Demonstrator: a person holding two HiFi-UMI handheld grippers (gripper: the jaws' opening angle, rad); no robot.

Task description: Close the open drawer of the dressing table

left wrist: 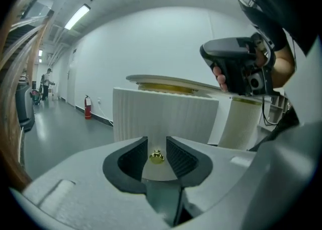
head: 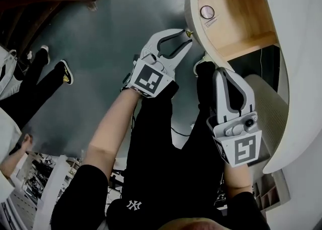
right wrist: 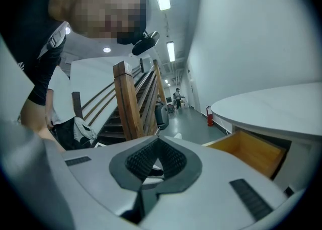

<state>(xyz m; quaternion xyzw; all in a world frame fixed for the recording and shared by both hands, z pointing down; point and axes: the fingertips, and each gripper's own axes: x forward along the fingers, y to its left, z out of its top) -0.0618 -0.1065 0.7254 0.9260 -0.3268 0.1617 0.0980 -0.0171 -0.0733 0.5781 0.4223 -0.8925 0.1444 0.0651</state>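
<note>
The wood-lined drawer with a white ribbed front stands pulled out from the white round-topped dressing table at the upper right of the head view. Its pale timber floor is exposed, and a small round silver-rimmed disc lies near its upper left corner. The closing push does not appear to have begun, so the whole inward travel of the drawer is left to do. What looks done is the approach: the white left gripper with dark ribbed pads sits at the centre top of the head view, right at the drawer front. In the left gripper view its jaws are parted a little, and the small gold drawer knob stands squarely between them at lower centre. A sliver of space shows on each side of the knob, so the pads flank it rather than clamp it. Behind the knob the ribbed white front fills the middle of that view. The white right gripper hangs lower right in the head view, below the drawer and apart from it. In its own view its jaws are pressed together at the tips and hold nothing, and the open drawer shows at the lower right of the frame under the table top. A wooden staircase rises at centre left.
</note>
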